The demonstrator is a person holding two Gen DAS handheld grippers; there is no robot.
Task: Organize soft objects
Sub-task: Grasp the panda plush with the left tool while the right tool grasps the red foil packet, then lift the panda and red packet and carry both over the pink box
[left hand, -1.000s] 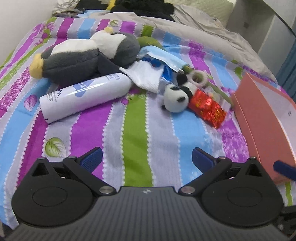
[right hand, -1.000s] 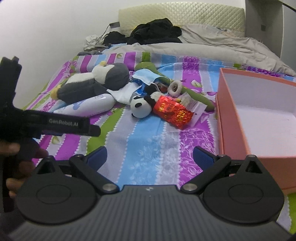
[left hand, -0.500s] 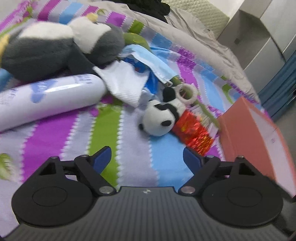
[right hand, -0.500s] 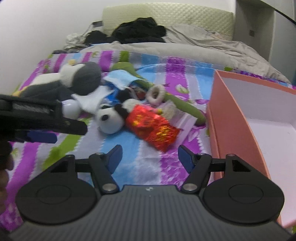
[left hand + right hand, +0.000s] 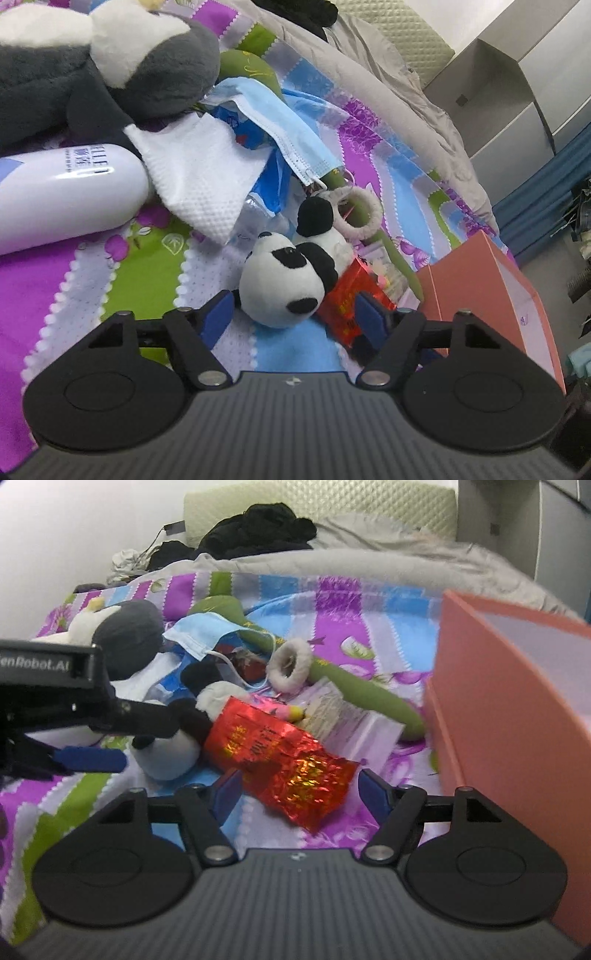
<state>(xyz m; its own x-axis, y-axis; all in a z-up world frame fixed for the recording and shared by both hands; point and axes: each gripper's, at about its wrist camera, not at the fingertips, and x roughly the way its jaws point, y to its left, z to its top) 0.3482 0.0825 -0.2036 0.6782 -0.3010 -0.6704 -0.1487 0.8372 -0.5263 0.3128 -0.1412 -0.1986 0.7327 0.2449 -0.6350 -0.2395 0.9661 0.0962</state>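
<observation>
Striped bedding carried the clutter. Left gripper sat open around the panda; right gripper sat open over the red packet. Closing might snag the packet touching the panda, or squash it loose.

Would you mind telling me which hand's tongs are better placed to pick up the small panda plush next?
Left. The left tongs are open with the panda plush right between the fingertips. The right tongs are open too, but they frame the red foil packet.
</observation>
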